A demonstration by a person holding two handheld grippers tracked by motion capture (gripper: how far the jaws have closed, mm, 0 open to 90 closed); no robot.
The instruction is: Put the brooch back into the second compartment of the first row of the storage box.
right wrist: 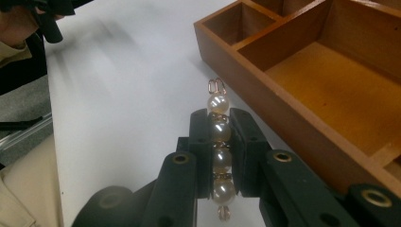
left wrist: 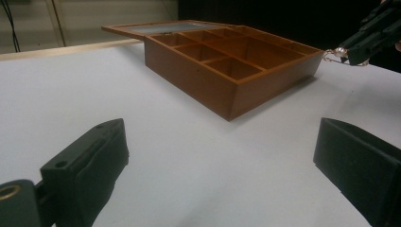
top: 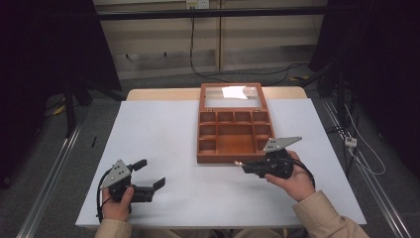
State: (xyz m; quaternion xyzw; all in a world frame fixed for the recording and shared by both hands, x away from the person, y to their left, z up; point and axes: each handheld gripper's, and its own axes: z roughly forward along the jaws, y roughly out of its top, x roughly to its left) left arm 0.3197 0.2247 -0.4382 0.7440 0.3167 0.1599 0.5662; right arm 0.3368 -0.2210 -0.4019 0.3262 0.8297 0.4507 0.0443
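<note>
Pinched between the right gripper [right wrist: 220, 156] jaws, the pearl strand [right wrist: 218, 142] could slip short of the wooden box [top: 233, 131], left gripper [top: 148, 176] jaws wide and empty.

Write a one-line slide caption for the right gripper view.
Right claw shut on a pearl bead string, beside the open wooden box on the white table.

Glossy pearl beads [right wrist: 217, 137] on coppery metal links; smooth wooden box [top: 234, 134] with glass lid [top: 231, 96]; matt white table [top: 163, 139].
</note>
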